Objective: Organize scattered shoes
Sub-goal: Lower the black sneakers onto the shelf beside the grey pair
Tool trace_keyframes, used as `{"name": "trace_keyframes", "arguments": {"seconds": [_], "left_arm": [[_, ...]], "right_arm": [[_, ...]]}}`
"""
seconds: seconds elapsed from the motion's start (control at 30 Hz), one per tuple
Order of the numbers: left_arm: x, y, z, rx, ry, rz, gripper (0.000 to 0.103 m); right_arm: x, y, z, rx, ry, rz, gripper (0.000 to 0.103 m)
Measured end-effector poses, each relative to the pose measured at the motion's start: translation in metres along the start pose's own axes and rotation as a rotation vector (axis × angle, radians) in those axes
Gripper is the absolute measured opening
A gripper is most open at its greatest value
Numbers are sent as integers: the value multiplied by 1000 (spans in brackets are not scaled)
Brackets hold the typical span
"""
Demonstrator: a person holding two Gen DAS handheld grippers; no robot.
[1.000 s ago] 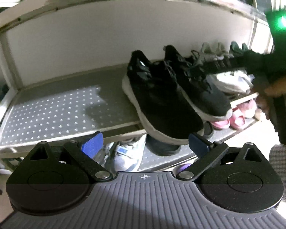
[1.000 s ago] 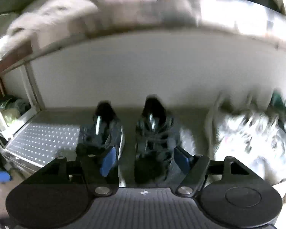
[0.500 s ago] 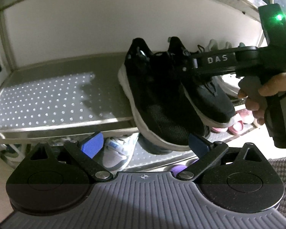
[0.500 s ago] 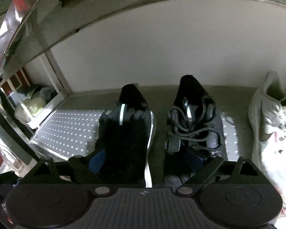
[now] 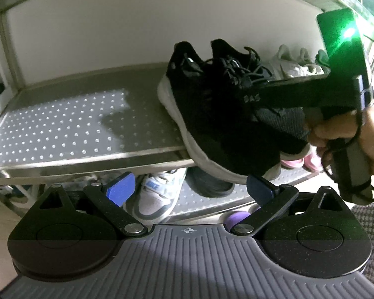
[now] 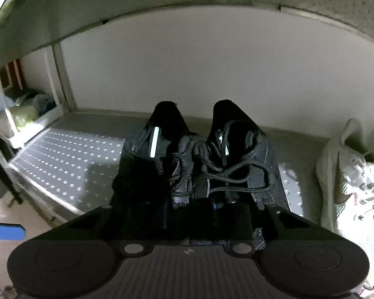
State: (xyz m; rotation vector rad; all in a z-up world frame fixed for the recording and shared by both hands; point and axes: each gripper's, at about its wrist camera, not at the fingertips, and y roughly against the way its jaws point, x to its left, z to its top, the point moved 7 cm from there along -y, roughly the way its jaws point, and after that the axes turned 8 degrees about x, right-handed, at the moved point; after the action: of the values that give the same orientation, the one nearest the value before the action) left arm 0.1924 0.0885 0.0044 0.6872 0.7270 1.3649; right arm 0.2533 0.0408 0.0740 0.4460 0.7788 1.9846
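Observation:
A pair of black sneakers with white soles stands on the perforated metal shelf (image 5: 62,129), toes over its front edge. In the left wrist view I see the left shoe (image 5: 202,114) and the right shoe (image 5: 281,122). My right gripper (image 5: 239,87), held by a hand (image 5: 344,129), reaches over the laces. In the right wrist view its jaws (image 6: 193,204) are closing on the inner sides of the left shoe (image 6: 152,149) and right shoe (image 6: 244,154), which are pinched together. My left gripper (image 5: 189,188) hangs open below the shelf edge, holding nothing.
White sneakers (image 6: 351,174) stand to the right on the same shelf (image 6: 62,164). On the lower shelf sit a grey-and-blue sneaker (image 5: 157,194), a black shoe (image 5: 209,184) and pink slippers (image 5: 299,162). Another shelf runs close overhead.
My right gripper came in lower over the black pair and its jaws went from wide to narrow; the two shoes now lie drawn together. The left gripper has hardly moved.

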Motion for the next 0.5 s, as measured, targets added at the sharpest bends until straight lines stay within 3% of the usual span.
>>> {"name": "trace_keyframes", "arguments": {"seconds": [0.27,0.5], "left_arm": [[6,-2,-3,11,10,17,99],[9,-4,-4,19,11,20,99]], "right_arm": [[-6,-9,11,-37,22,-150,34],[-27,-19,27,-65,-20,-217,33]]}}
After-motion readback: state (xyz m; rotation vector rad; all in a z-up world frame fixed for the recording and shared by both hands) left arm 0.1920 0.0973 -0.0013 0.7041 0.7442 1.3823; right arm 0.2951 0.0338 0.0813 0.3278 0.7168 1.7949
